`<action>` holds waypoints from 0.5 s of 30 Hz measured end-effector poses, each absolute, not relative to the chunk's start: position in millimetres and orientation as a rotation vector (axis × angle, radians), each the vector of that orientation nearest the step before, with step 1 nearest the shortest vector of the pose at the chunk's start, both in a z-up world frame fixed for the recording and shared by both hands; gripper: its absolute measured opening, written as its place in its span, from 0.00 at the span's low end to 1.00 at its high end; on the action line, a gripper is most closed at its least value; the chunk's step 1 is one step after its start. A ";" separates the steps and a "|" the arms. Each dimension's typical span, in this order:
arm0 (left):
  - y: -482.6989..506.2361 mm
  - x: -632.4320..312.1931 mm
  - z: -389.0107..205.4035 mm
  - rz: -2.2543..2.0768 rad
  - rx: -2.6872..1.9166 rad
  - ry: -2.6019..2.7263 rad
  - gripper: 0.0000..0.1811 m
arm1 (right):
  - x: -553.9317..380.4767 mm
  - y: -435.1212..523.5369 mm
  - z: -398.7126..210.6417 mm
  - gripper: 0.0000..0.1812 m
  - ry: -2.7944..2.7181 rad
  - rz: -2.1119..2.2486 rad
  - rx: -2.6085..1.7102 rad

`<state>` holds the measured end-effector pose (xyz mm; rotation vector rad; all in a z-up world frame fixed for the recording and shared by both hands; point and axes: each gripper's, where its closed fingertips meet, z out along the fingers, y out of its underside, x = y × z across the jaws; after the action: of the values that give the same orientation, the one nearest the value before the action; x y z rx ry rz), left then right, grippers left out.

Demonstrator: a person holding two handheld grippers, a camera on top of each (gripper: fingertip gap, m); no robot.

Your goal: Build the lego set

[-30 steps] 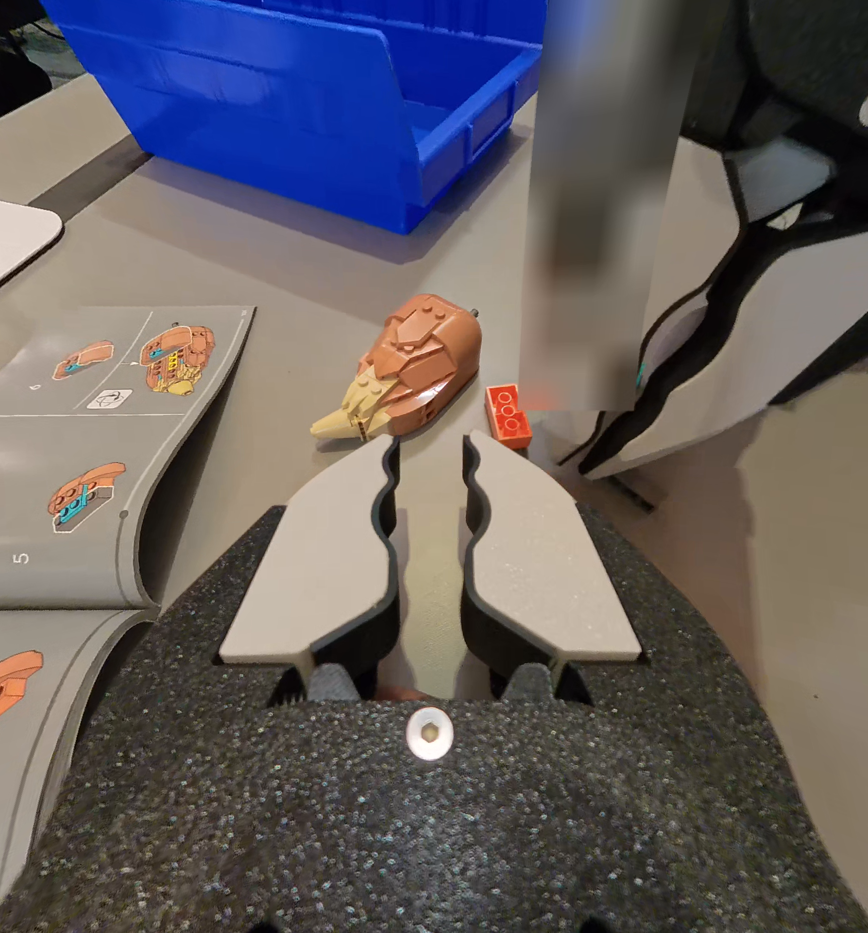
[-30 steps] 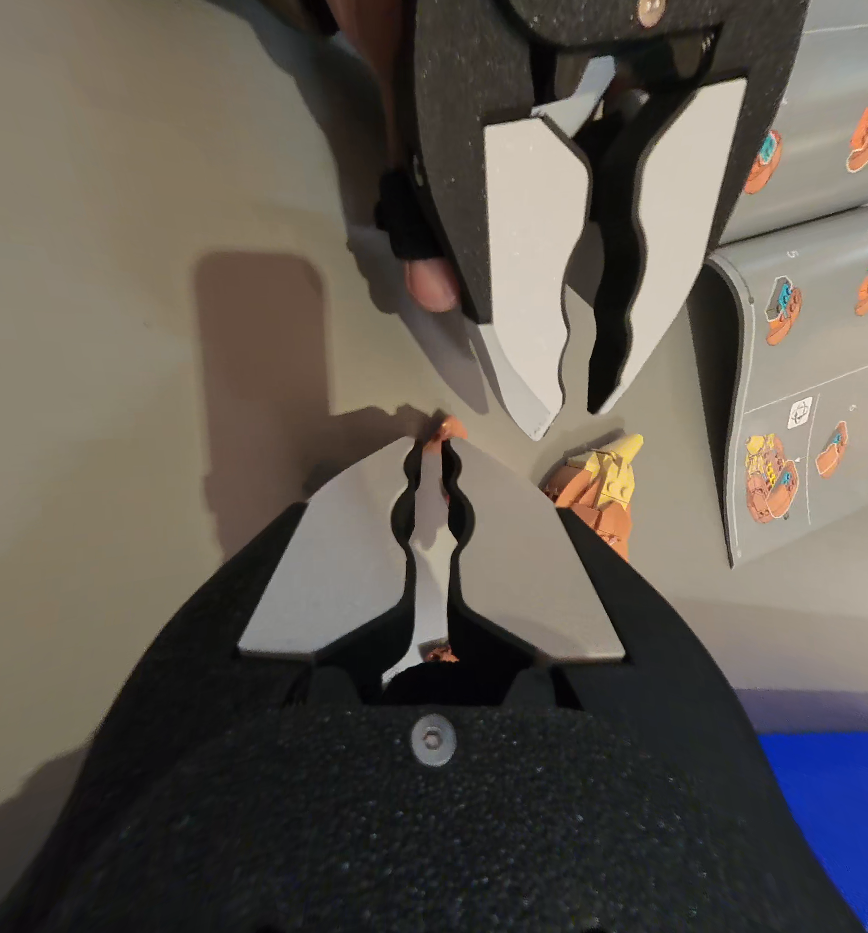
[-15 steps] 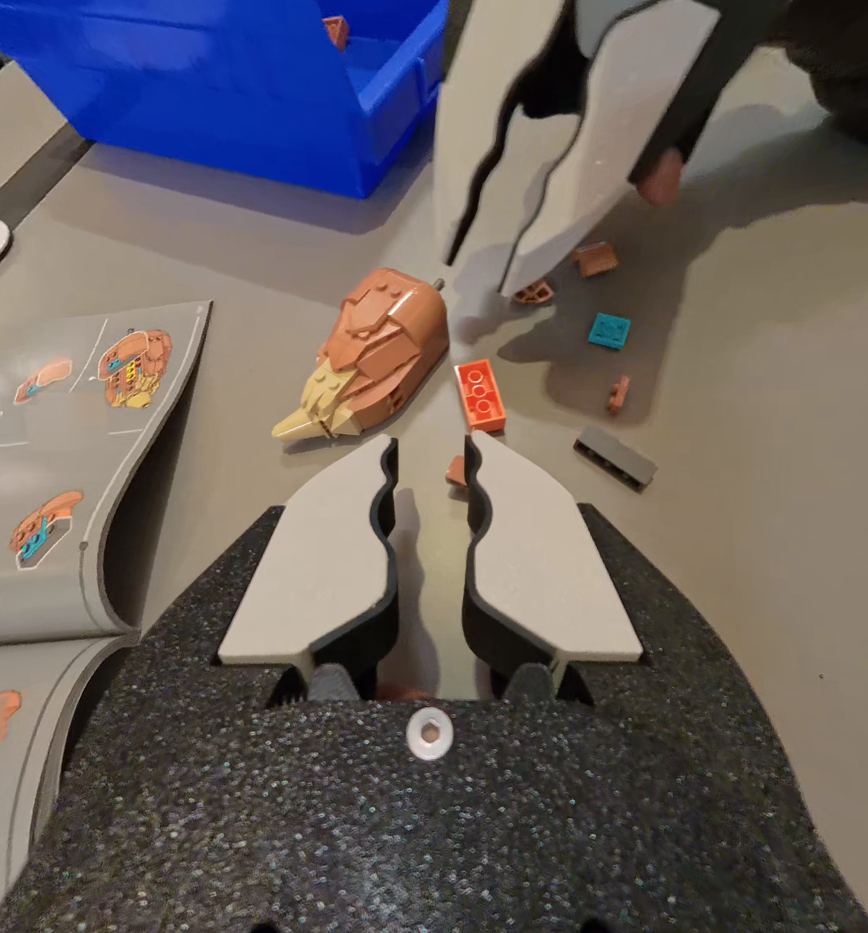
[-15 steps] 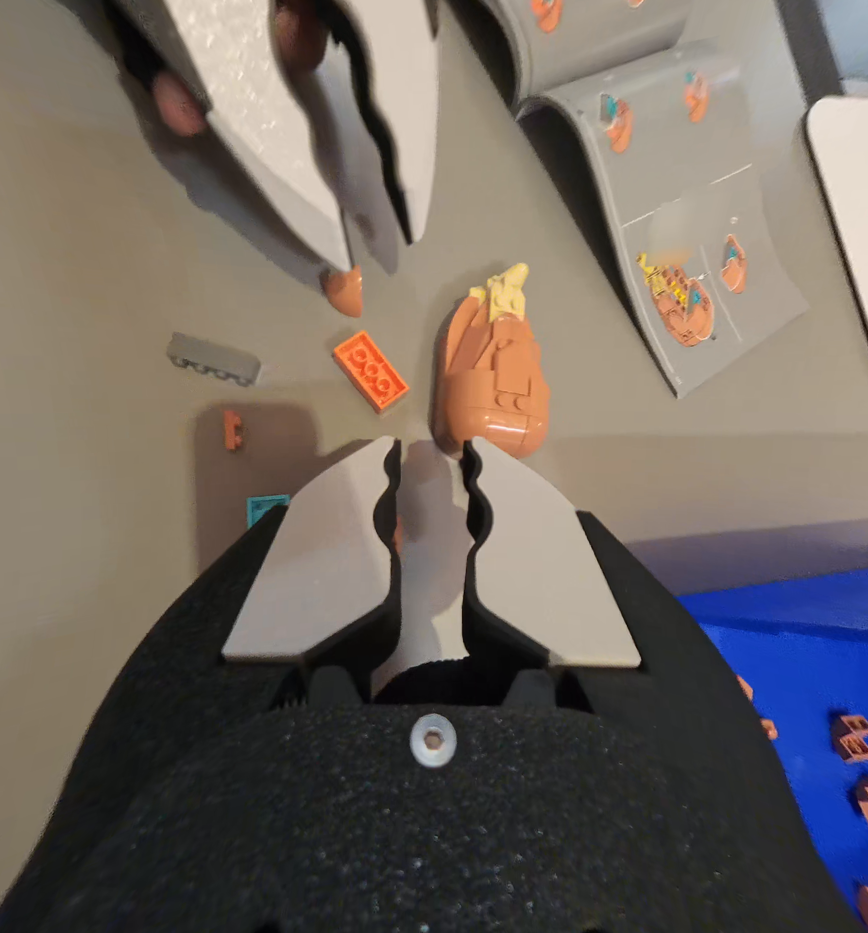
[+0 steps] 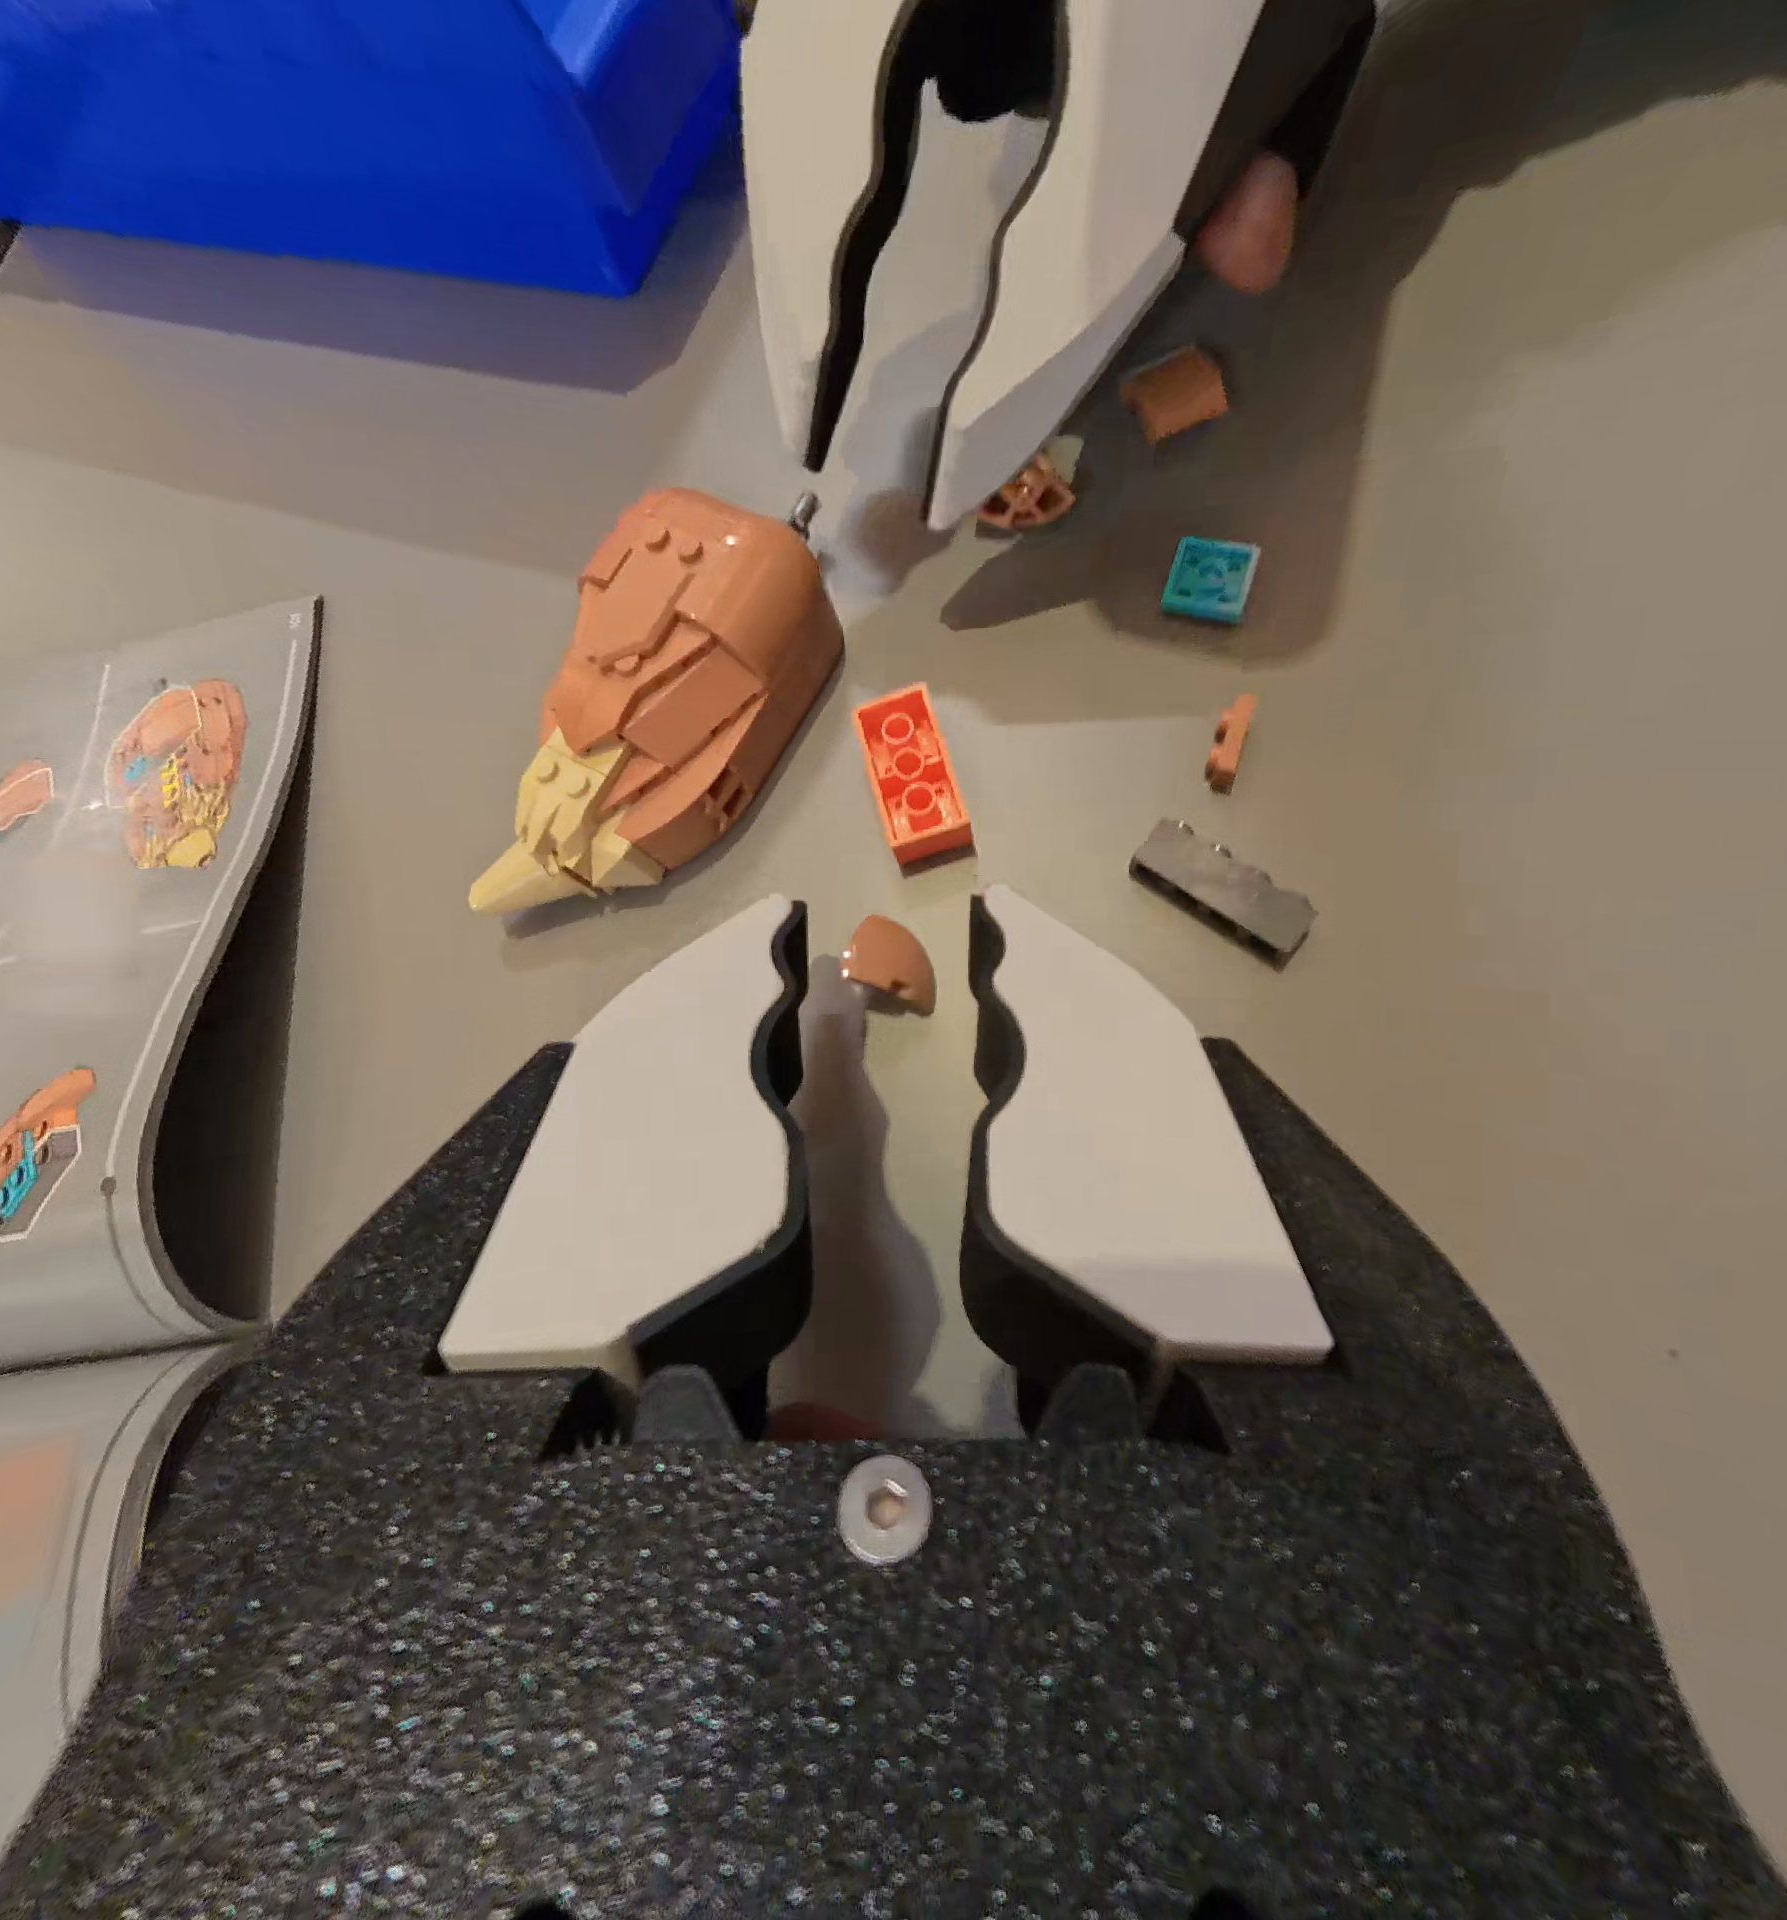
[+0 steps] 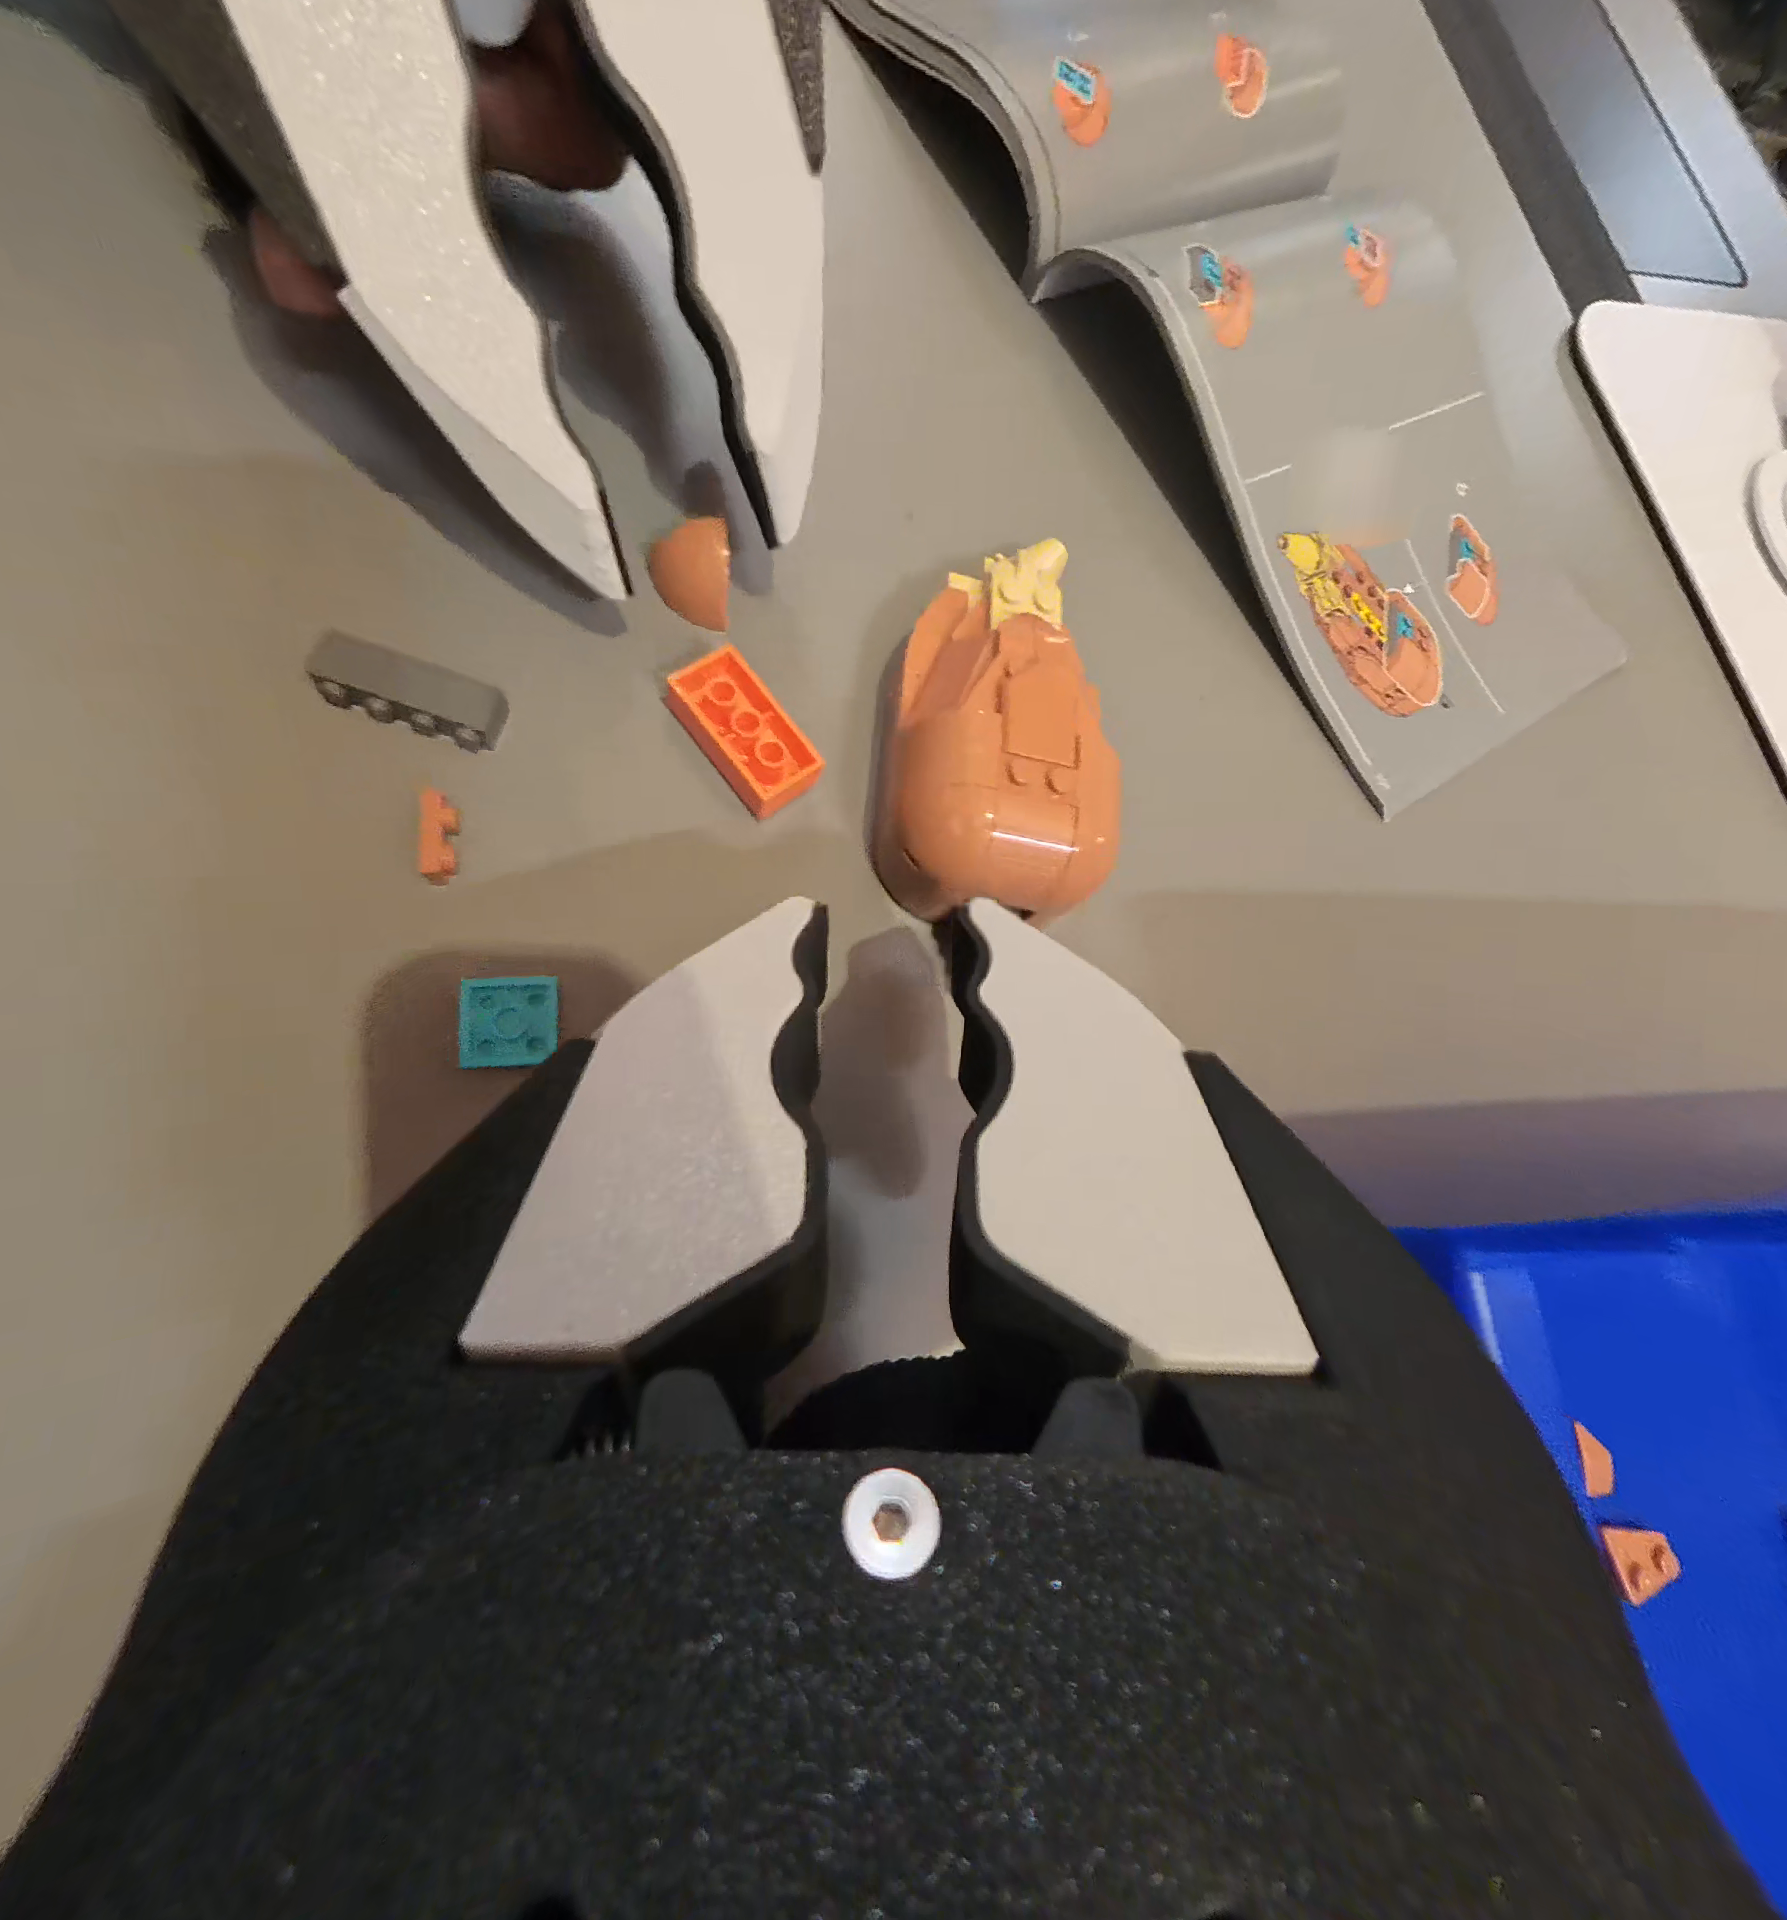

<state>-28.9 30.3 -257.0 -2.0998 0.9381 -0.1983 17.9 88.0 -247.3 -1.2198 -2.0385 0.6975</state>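
Both grippers gapped, holding nothing. Left gripper [image 5: 887, 914] sits over a small rounded tan piece [image 5: 889, 964] on the grey table [image 5: 1595, 935], piece between the fingertips, not clamped. Right gripper [image 6: 891, 914] is empty, one fingertip just at the rear of the built tan model [image 6: 993, 769].

Loose around: orange brick [image 5: 912, 771] just beside the model, grey bar [image 5: 1221, 906], teal plate [image 5: 1209, 578], open instruction booklet [image 5: 110, 935].

Only the right wrist view looks inside the blue bin [image 6: 1647, 1351]: a few brown pieces [image 6: 1637, 1564].
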 end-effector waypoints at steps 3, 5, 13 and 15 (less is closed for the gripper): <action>27.8 -36.4 -259.1 -0.176 -2.131 0.936 0.16 | 15.3 80.3 -250.5 0.12 -2.066 0.689 -1.216; 25.1 -36.8 -261.0 -0.201 -2.159 0.929 0.16 | 13.4 75.7 -252.4 0.12 -2.081 0.692 -1.225; 17.3 -34.1 -268.2 -0.219 -2.191 0.983 0.13 | 3.2 54.9 -254.1 0.12 -2.117 0.677 -1.166; 12.4 -33.0 -266.7 -0.252 -2.187 1.004 0.13 | 1.9 52.9 -254.5 0.12 -2.119 0.679 -1.161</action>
<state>-33.0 12.4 -266.7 -2.1869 1.0039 -0.2523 1.9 52.9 -254.5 -1.1611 -2.1188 0.6791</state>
